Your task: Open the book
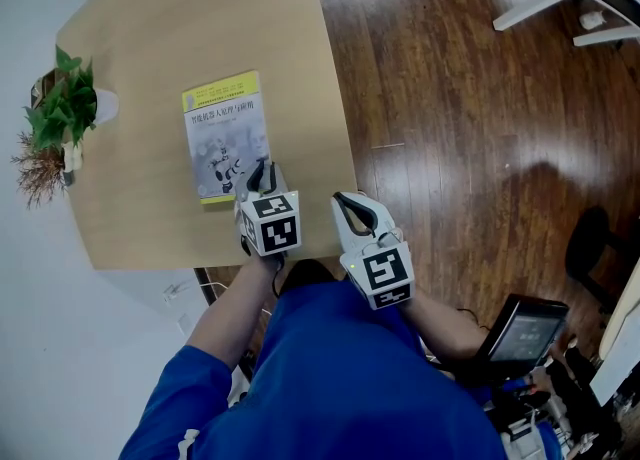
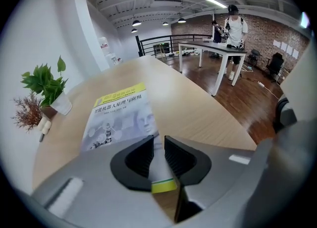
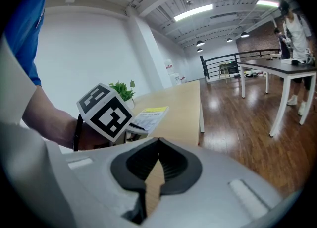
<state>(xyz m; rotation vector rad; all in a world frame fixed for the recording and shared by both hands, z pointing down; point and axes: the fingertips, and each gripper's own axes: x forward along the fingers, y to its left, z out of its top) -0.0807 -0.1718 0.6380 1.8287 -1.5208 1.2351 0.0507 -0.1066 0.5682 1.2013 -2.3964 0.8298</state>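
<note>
The book (image 1: pixel 222 133) lay closed near the table's (image 1: pixel 140 48) near edge, the left gripper (image 2: pixel 158 142) over its near right corner, jaws narrowly apart, while the right gripper (image 3: pixel 157 142) hovered by the table's near right corner, jaws together, empty.

The book (image 1: pixel 224 138) lies flat on the table (image 1: pixel 140 28), toward its near edge. The potted plant (image 1: pixel 62 108) stands at the table's left edge, well apart from the book. The left gripper (image 1: pixel 262 176) is over the book's near right corner. The right gripper (image 1: pixel 346 202) is just right of it, above the table's near right corner. The floor (image 1: pixel 450 98) spreads to the right.
</note>
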